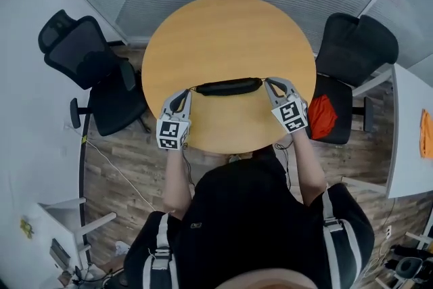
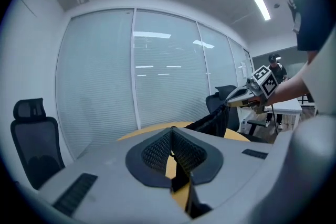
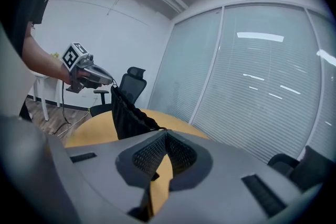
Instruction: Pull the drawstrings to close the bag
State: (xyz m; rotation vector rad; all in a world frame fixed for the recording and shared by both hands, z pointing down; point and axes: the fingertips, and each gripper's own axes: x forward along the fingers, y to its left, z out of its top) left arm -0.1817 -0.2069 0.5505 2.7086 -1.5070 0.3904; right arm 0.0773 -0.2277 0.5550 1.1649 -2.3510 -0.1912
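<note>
Currently, black bag (image 1: 228, 86) taut between left claw (image 1: 185, 94) and right claw (image 1: 269, 82), both clamped, apparently on drawstrings (image 1: 193, 88), above table's (image 1: 223, 30) near edge, chairs (image 1: 88, 68) flanking either side.

Made out the drawstrings (image 2: 178, 180) only as a dark sliver between the pressed pads in each gripper view. Lost them in the head view, too thin to tell at either end of the bag (image 1: 228, 86). Could not tell there where the left claw (image 1: 190, 91) and right claw (image 1: 268, 82) met the cloth. Lost the desk's (image 1: 223, 30) near rim behind the person (image 1: 250, 213). Saw only part of a chair (image 3: 310, 165), cut off at the right gripper view's edge.
</note>
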